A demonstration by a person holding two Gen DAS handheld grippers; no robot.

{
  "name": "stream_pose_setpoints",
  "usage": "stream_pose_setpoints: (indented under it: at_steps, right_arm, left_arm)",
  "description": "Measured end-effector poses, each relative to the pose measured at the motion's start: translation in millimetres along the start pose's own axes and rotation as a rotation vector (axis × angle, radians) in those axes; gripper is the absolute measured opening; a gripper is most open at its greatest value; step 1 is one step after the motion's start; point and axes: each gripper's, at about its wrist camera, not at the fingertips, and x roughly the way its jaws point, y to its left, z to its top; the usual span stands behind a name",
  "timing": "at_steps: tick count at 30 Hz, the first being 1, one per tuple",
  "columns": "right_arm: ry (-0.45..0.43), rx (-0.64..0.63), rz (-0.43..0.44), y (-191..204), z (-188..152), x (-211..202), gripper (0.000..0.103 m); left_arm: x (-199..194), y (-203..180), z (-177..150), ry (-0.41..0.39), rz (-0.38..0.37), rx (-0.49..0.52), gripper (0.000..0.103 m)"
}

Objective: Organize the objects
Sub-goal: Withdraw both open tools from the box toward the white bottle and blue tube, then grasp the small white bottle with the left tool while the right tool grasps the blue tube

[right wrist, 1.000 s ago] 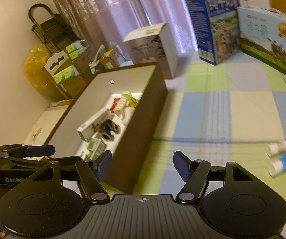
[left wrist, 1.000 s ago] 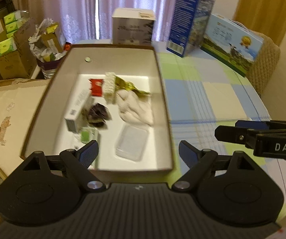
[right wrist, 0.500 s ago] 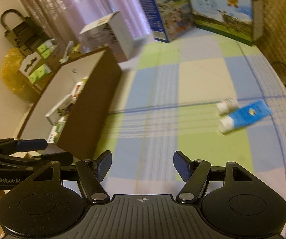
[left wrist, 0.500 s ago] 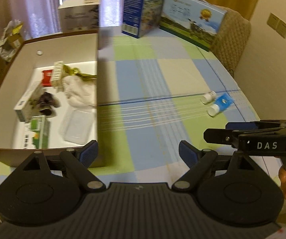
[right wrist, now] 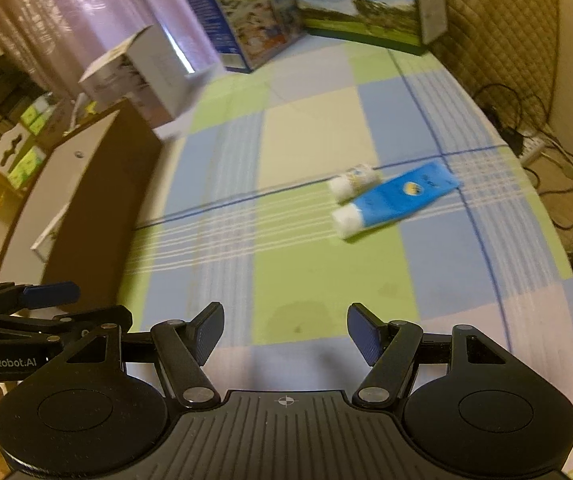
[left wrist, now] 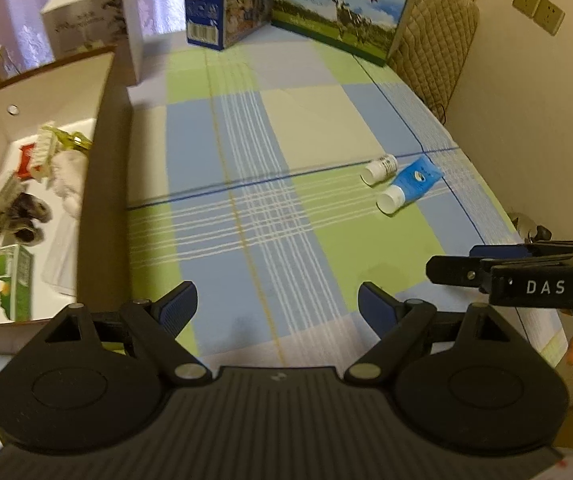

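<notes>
A blue tube with a white cap (left wrist: 412, 186) (right wrist: 394, 200) and a small white bottle (left wrist: 380, 168) (right wrist: 354, 180) lie side by side on the checked tablecloth, far right. A brown open box (left wrist: 102, 168) (right wrist: 102, 184) at the left holds several small packets, a white cloth and a green carton. My left gripper (left wrist: 276, 306) is open and empty above the cloth near the box's corner. My right gripper (right wrist: 285, 330) is open and empty, short of the tube; it also shows in the left wrist view (left wrist: 486, 266).
A white carton (left wrist: 94, 36), a tall blue box (left wrist: 226, 0) and a milk carton box (left wrist: 346, 12) stand along the table's far edge. A quilted chair back (left wrist: 434, 44) and the wall border the right side. Cables (right wrist: 546, 152) hang beyond the table's right edge.
Both grippers have swung right, away from the box toward the tube and bottle. The box has slid to the left of both views. Both stay open.
</notes>
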Motion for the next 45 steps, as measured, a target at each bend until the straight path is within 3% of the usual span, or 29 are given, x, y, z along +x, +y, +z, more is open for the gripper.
stream_pose_setpoints:
  at_steps: [20,36,45]
  right_arm:
    - [0.014,0.126,-0.099,-55.5,27.8,29.8,0.066]
    - [-0.008,0.250,-0.121,-61.5,66.6,81.9,0.065]
    - [-0.017,0.231,-0.224,-60.3,74.6,108.0,0.064]
  left_arm:
    - [75.2,-38.3,42.0,0.069,0.009,0.098,0.085]
    - [125.9,-23.3,68.8,0.099,0.031,0.078,0.085]
    - [145.0,-8.6,83.3,0.094,0.059,0.056,0.085]
